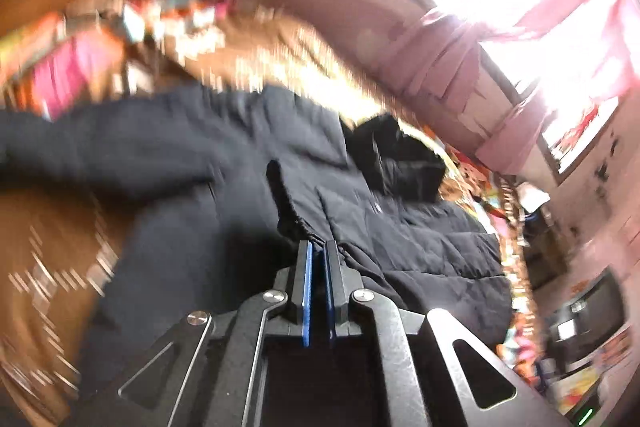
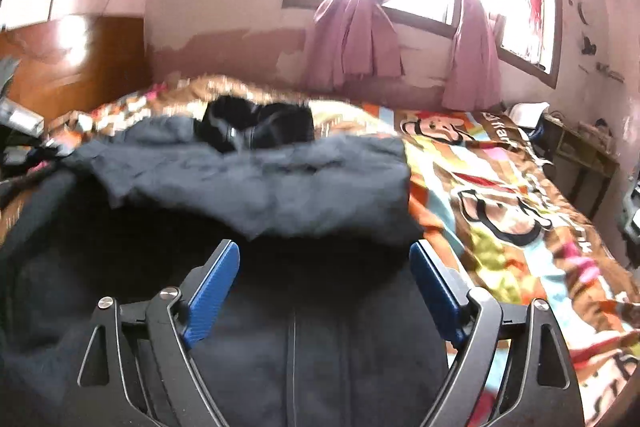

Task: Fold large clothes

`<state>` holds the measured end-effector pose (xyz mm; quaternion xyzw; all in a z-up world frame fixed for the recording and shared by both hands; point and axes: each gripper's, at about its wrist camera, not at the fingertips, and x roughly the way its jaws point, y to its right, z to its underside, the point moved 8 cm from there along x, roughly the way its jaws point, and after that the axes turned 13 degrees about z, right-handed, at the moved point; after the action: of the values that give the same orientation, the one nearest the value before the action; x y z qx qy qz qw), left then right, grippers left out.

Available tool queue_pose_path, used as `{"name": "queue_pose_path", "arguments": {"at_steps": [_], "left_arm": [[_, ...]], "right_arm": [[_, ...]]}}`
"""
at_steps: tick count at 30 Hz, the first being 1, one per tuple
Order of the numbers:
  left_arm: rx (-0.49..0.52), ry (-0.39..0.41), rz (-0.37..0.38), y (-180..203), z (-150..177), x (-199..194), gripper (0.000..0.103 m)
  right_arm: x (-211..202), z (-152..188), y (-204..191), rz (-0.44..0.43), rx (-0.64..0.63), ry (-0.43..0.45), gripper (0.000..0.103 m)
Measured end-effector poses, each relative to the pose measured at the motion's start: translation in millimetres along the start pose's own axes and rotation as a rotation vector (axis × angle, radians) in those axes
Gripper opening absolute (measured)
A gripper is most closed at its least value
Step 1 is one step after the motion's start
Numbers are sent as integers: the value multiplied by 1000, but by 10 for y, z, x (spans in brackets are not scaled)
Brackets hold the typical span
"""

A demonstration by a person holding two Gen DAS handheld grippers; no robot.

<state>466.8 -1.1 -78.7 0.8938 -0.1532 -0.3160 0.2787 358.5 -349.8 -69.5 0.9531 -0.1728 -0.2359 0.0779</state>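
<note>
A large dark navy padded jacket (image 1: pixel 400 227) lies spread on the bed, its black hood (image 1: pixel 400 159) at the far end. My left gripper (image 1: pixel 319 247) is shut on the elastic cuff of a sleeve (image 1: pixel 288 203) and holds it above the jacket body. In the right wrist view the same jacket (image 2: pixel 260 187) fills the lower frame, with one part folded over and the hood (image 2: pixel 260 131) behind. My right gripper (image 2: pixel 324 255) is open and empty, its blue pads spread wide just above the dark jacket front.
A colourful cartoon-print blanket (image 2: pixel 500 195) covers the bed. A wooden headboard (image 2: pixel 72 59) stands at the left. Pink curtains (image 2: pixel 356 43) hang by a bright window. A low shelf (image 2: pixel 576 155) and clutter stand by the right wall.
</note>
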Motion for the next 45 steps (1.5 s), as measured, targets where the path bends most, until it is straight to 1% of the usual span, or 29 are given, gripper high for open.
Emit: {"name": "queue_pose_path", "arguments": {"at_steps": [1, 3, 7, 9, 10, 12, 15, 16, 18, 21, 22, 24, 25, 26, 27, 28, 29, 30, 31, 32, 33, 36, 40, 42, 44, 45], "left_arm": [[34, 5, -18, 0, -43, -34, 5], [62, -3, -55, -68, -105, -26, 5], [64, -64, -147, -345, -57, 91, 5], [49, -102, -174, -474, 50, 197, 5], [49, -119, -192, -535, 106, 247, 5], [60, -127, -203, -624, 202, 280, 6], [61, -125, -183, -695, 240, 312, 7], [38, -124, -163, -728, 236, 321, 9], [-9, -117, -114, -775, 233, 312, 9], [-75, -108, -16, -831, 243, 233, 10], [-90, -106, 4, -852, 244, 185, 13], [-103, -102, 17, -889, 241, 69, 17], [-111, -100, 27, -919, 235, -26, 20], [-115, -99, 32, -951, 226, -91, 27], [-115, -92, 33, -1009, 206, -199, 32], [-109, -78, 23, -1085, 174, -302, 46], [-103, -64, -5, -1186, 141, -398, 69], [-101, -46, -38, -1317, 99, -510, 76], [-104, -18, -62, -1478, 41, -642, 78], [-117, -3, -85, -1628, -1, -735, 78], [-148, 6, -120, -1826, -40, -840, 78], [-255, 39, -178, -2324, -121, -1065, 78], [-438, 100, -237, -2997, -157, -1298, 78], [-530, 124, -235, -3271, -154, -1357, 78], [-606, 150, -224, -3478, -150, -1396, 78], [-633, 163, -214, -3538, -148, -1406, 78]], "right_arm": [[92, -65, -6, -9, 19, -2, 83], [379, -203, -60, -31, 51, -28, 83], [910, -294, -313, -95, 66, -124, 83], [1139, -181, -452, -94, 49, -184, 83], [1270, -85, -520, -78, 29, -224, 84], [1398, 96, -635, -53, -6, -256, 85], [1440, 182, -721, -19, -42, -223, 88], [1446, 199, -733, -8, -49, -215, 88], [1461, 224, -761, 10, -58, -204, 89], [1453, 225, -772, 23, -57, -183, 91], [1452, 224, -774, 25, -55, -177, 92], [1393, 206, -742, 33, -54, -171, 92], [1354, 194, -722, 39, -57, -167, 92], [1292, 156, -712, 50, -57, -149, 92], [1228, 112, -720, 48, -53, -125, 92], [1169, 73, -739, 35, -51, -104, 92], [1083, 9, -803, 15, -60, -75, 92], [1016, -42, -869, 2, -76, -55, 92], [957, -97, -955, -12, -98, -40, 92], [894, -155, -1068, -32, -125, -27, 92], [830, -216, -1201, -58, -148, -16, 92], [689, -363, -1569, -136, -182, -1, 92], [633, -486, -2108, -256, -163, -37, 92], [670, -499, -2372, -312, -131, -77, 92], [720, -439, -2577, -328, -123, -99, 92], [766, -378, -2678, -323, -132, -112, 92]]}}
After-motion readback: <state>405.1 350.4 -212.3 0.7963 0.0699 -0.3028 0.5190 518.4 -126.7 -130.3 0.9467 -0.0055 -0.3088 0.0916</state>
